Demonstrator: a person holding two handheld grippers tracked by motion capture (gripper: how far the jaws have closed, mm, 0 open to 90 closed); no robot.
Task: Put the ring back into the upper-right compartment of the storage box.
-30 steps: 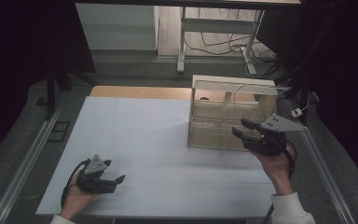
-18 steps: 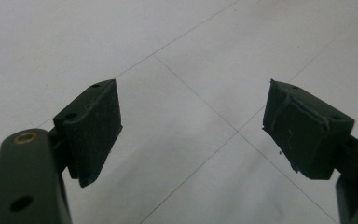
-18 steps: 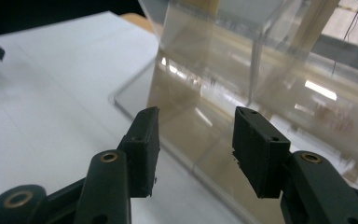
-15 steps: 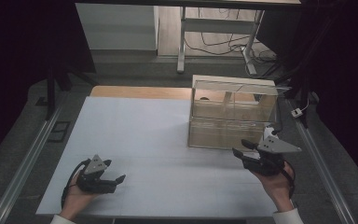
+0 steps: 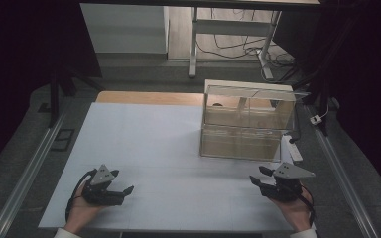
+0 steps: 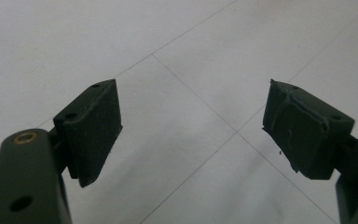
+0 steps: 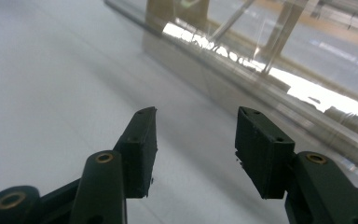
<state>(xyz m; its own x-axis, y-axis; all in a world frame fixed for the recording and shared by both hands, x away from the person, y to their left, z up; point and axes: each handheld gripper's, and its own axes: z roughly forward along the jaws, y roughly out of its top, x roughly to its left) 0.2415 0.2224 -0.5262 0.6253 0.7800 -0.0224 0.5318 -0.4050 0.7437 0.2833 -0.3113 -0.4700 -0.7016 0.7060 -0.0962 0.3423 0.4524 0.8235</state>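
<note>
left tool point(image 5: 125, 191) gaping, empty, 7 o'clock | right tool point(image 5: 256, 179) parted, empty, 5 o'clock | clear box point(image 5: 248, 121) at 2 o'clock untouched | work seems done or unstarted

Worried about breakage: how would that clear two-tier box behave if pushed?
The clear two-tier box looks like rigid thin acrylic, so probably stiff but crackable. It stands flat and wide on the white table, so likely slides rather than tips. Its glossy walls may slip between open jaws.

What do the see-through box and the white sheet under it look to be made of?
Box: seemingly clear acrylic, glossy; you see through its walls, and the right gripper view catches bright glare.
White sheet: matt, probably paper or thin plastic; faint crease lines cross it, without glare.
</note>
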